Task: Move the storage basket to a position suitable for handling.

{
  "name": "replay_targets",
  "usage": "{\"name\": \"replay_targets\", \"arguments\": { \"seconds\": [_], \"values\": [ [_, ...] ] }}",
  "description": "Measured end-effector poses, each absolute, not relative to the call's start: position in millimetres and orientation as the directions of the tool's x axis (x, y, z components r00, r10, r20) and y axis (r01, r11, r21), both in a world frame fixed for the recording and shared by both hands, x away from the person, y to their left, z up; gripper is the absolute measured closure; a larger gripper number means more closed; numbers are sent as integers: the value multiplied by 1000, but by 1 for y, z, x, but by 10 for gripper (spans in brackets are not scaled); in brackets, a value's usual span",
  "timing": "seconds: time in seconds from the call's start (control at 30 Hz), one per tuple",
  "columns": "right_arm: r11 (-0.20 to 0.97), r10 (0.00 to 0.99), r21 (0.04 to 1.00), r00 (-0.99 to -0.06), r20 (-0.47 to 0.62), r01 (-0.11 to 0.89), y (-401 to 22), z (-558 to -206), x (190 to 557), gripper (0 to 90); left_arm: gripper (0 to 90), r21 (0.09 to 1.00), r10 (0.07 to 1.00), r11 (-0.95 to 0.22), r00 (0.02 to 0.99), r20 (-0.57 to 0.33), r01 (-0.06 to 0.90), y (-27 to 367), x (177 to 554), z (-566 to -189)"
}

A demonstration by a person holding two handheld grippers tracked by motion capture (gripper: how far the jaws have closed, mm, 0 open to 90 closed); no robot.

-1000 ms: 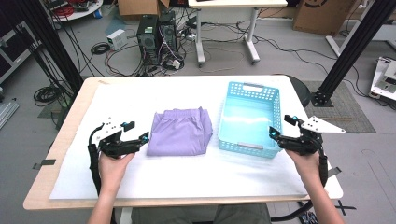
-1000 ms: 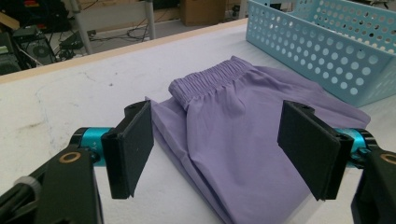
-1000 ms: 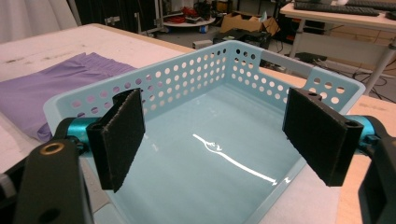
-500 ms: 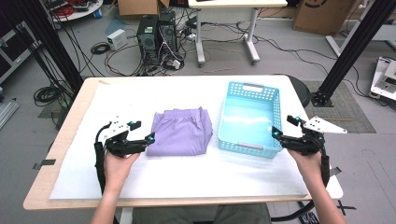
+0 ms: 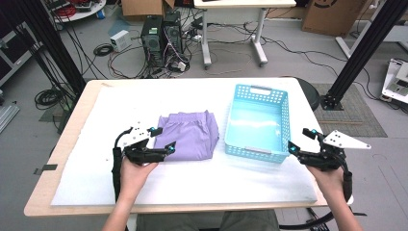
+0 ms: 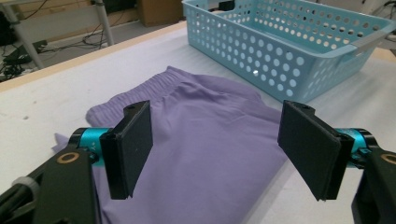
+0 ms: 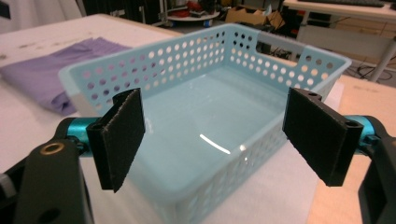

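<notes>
Folded purple shorts (image 5: pixel 190 135) lie in the middle of the white mat, also seen as purple shorts (image 6: pixel 201 135) and purple shorts (image 7: pixel 51 70). A light blue perforated basket (image 5: pixel 238 115) stands empty to their right, basket (image 7: pixel 187 65). My left gripper (image 5: pixel 162 140) is open, its jaws over the shorts' near left corner, left gripper (image 6: pixel 219 147). My right gripper (image 5: pixel 299 140) is open at the basket's near right corner, right gripper (image 7: pixel 219 135), with nothing between its jaws.
The white mat (image 5: pixel 96 159) covers a wooden table (image 5: pixel 57 163). Beyond the far edge are computer towers (image 5: pixel 161 31), cables, a white desk and black frame posts (image 5: pixel 365 48). A basket wall (image 6: pixel 289 60) rises right of the shorts.
My left gripper has moved right, from beside the shorts to over their near left corner. The right gripper has barely shifted.
</notes>
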State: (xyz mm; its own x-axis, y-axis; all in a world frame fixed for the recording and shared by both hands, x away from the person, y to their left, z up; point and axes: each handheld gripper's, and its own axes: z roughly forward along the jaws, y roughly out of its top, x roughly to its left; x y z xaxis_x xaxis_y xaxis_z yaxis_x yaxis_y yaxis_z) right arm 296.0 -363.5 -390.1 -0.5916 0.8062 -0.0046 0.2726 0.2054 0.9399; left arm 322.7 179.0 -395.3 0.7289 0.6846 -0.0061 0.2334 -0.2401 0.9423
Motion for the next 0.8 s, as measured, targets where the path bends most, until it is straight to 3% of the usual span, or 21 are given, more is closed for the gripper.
{"name": "replay_targets", "arguments": {
  "seconds": [0.27, 0.4, 0.57, 0.7, 0.77, 0.8],
  "values": [
    [250, 796, 917, -605, -12, 310, -369, -418, 279, 221, 265, 932, 664, -267, 748, -8, 246, 170, 324, -400],
    [253, 774, 891, -631, 47, 377, -365, -433, 289, 262, 265, 928, 654, -278, 756, -7, 249, 168, 324, -401],
    [263, 763, 884, -644, 55, 387, -357, -434, 298, 396, 263, 921, 650, -292, 760, -7, 258, 166, 325, -403],
    [269, 772, 884, -634, 39, 382, -353, -432, 298, 409, 263, 917, 645, -300, 764, -8, 263, 166, 326, -404],
    [268, 767, 885, -641, 44, 381, -349, -428, 296, 515, 263, 915, 648, -300, 761, -13, 271, 165, 327, -407],
    [266, 764, 886, -643, 46, 379, -347, -427, 295, 520, 263, 913, 646, -302, 763, -15, 274, 164, 327, -408]
  ]
}}
